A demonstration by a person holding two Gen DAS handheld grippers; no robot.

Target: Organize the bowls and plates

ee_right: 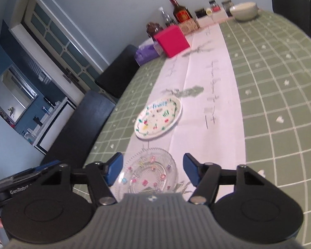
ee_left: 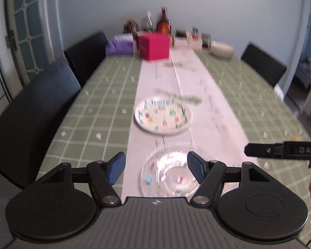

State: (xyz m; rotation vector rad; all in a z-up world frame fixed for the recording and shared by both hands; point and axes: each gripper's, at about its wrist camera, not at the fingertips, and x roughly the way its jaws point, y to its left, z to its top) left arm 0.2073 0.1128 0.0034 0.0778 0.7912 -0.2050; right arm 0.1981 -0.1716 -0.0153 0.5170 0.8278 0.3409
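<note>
A clear glass plate [ee_left: 169,171] with small coloured spots lies on the white runner near the table's front end. Beyond it sits a white plate [ee_left: 162,116] with a colourful pattern. My left gripper [ee_left: 156,167] hangs above the glass plate, open, its blue pads apart with nothing pressed between them. In the right wrist view the same glass plate [ee_right: 148,173] lies under my right gripper [ee_right: 153,169], also open and holding nothing. The patterned plate [ee_right: 158,120] lies further on. A pale bowl [ee_right: 243,10] stands at the far end of the table.
A green checked tablecloth [ee_left: 89,112] covers the long table. At the far end stand a pink box [ee_left: 154,45], bottles [ee_left: 163,21], a purple tissue pack [ee_left: 120,45] and small jars. Black chairs [ee_left: 31,112] line both sides. The right gripper's body [ee_left: 280,149] shows at the right edge.
</note>
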